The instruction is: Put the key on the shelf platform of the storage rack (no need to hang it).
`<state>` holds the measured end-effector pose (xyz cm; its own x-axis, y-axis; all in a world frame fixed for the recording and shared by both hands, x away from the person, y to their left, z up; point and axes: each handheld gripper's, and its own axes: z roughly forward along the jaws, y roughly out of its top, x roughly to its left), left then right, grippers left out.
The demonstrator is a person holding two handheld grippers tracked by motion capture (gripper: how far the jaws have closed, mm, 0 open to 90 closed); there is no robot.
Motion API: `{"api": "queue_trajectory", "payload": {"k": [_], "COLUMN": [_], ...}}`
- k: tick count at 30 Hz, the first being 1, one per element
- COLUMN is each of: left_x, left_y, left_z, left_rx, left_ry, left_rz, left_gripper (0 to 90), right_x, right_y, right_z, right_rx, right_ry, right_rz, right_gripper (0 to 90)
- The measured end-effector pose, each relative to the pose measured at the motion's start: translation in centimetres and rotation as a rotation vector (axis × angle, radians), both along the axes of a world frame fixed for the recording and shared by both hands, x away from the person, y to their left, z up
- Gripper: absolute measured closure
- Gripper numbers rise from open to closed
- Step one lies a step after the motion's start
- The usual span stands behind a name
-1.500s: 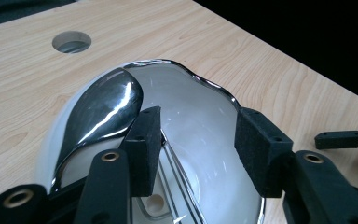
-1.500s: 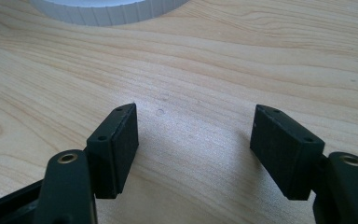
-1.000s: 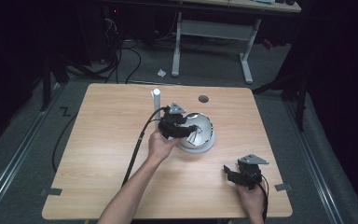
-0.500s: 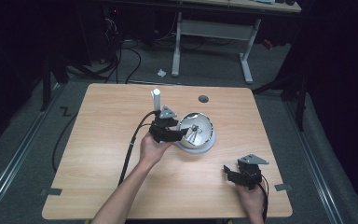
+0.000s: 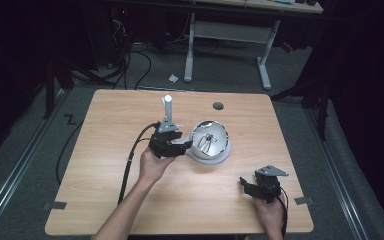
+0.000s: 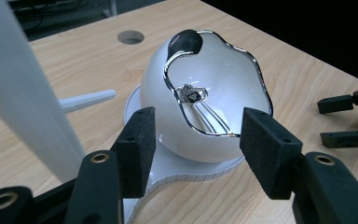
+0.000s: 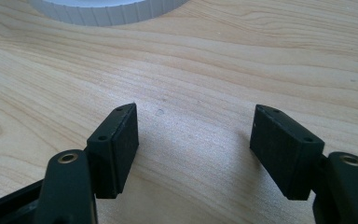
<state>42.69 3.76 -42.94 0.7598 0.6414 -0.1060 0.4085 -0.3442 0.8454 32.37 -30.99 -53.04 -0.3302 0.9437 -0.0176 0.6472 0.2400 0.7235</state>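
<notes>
A white bowl (image 5: 210,140) with a silver rim lies tilted on a round white base (image 5: 219,157) at the table's middle. A small shiny metal piece (image 6: 192,94) sits inside the bowl (image 6: 223,79). My left gripper (image 5: 182,146) is just left of the bowl and stands open. In the left gripper view its fingers (image 6: 137,144) flank the bowl's near side over the base (image 6: 182,172) without touching it. My right gripper (image 5: 245,186) rests near the table's front right, also open (image 7: 193,140), with bare wood between its jaws.
An upright white post (image 5: 166,107) stands just behind the left gripper. A thin white peg (image 6: 86,100) lies beside the base. A round cable hole (image 5: 218,106) is at the table's back. The base's edge (image 7: 107,9) lies ahead of the right gripper.
My left gripper has drawn back to the left, from over the bowl to beside it. The right gripper has stayed put.
</notes>
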Motion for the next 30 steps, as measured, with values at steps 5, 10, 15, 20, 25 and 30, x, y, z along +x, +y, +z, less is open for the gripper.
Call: {"api": "queue_trajectory", "payload": {"k": [5,10,15,20,25,30], "left_x": [-0.3,-0.7,-1.3,-1.5,-1.8,-2.1], "left_y": [1.1,2.1,2.6,3.0,3.5,4.2], "left_z": [0.0,-0.2,0.1,0.2,0.0,0.1], "left_rx": [-0.029,-0.03,-0.009,-0.006,-0.006,-0.017], "left_ry": [0.004,0.011,-0.004,-0.009,-0.009,-0.011], "left_rz": [0.017,0.027,0.032,0.035,0.046,0.058], "left_gripper": [47.8,47.4,47.0,45.8,45.7,45.6], "right_x": [0.0,0.0,0.0,0.0,0.0,0.0], "right_y": [0.0,0.0,0.0,0.0,0.0,0.0], "right_z": [0.0,0.0,0.0,0.0,0.0,0.0], "right_rx": [0.0,0.0,0.0,0.0,0.0,0.0], "right_ry": [-0.001,-0.001,0.0,-0.001,0.0,0.0], "right_rz": [-0.001,-0.001,0.0,-0.001,0.0,0.0], "right_gripper": [32.7,32.7,32.7,32.7,32.7,32.7]}}
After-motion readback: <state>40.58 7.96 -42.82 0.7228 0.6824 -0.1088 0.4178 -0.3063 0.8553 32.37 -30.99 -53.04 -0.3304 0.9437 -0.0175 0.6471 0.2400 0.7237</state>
